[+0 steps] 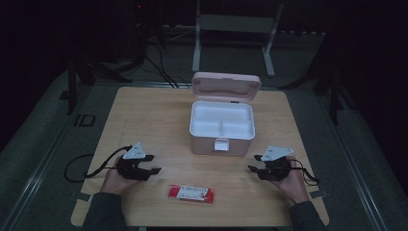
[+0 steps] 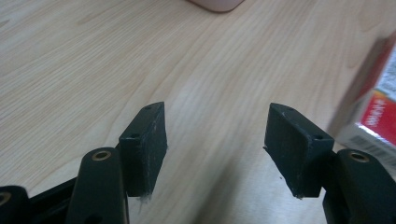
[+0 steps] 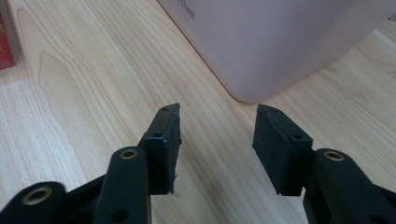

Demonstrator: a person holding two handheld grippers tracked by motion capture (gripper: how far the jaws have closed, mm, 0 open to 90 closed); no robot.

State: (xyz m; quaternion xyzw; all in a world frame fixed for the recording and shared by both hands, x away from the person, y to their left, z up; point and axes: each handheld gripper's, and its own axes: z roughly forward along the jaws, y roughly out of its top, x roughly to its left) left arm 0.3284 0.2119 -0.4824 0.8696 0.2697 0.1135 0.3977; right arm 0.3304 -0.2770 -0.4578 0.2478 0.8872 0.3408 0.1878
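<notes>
A pink box (image 1: pixel 222 126) stands open mid-table, its lid (image 1: pixel 226 86) tipped back and a white divided tray inside. A red and white packet (image 1: pixel 191 193) lies flat near the front edge. My left gripper (image 1: pixel 152 164) rests on the table left of the packet, open with nothing between its jaws. In the left gripper view the gripper (image 2: pixel 217 140) is over bare wood, and the packet (image 2: pixel 373 112) sits at the right edge. My right gripper (image 1: pixel 256 163) is open and empty at the right. In the right gripper view this gripper (image 3: pixel 217 140) faces the box's pink wall (image 3: pixel 275 42).
The wooden table (image 1: pixel 144 115) is bare around the box and packet. A hand holds each gripper near the front edge, with cables trailing outward. A metal stand (image 1: pixel 235 29) and dark floor lie beyond the far edge.
</notes>
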